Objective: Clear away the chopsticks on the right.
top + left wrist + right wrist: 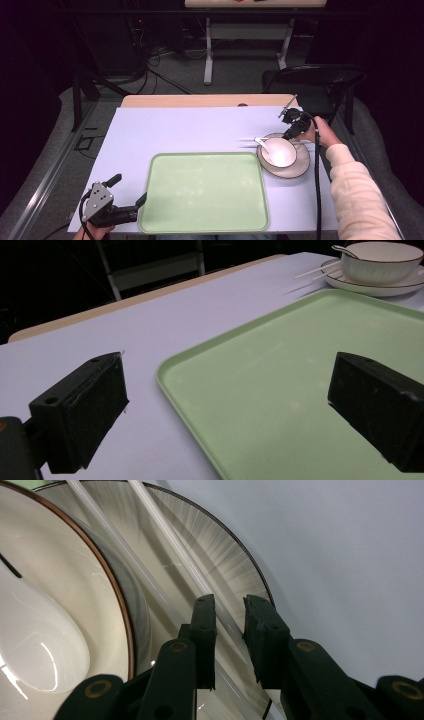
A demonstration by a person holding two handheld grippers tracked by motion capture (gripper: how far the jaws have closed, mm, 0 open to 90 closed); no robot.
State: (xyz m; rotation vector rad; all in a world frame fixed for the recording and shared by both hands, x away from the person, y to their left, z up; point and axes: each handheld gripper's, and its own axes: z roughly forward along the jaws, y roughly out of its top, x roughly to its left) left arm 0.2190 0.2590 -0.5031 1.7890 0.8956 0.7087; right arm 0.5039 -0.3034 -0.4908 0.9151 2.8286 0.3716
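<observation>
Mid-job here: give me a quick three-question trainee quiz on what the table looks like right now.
1. True or false: the green tray has nothing on it.
2. Which thing passes between the right gripper's jaws: A) the spoon, B) a white chopstick, C) the bowl's rim?
3. What does the bowl stand on?

Key:
1. True.
2. B: a white chopstick lying on the plate runs between the nearly closed jaws. Whether the pads press it, I cannot tell.
3. The plate, with the spoon inside the bowl.
</observation>
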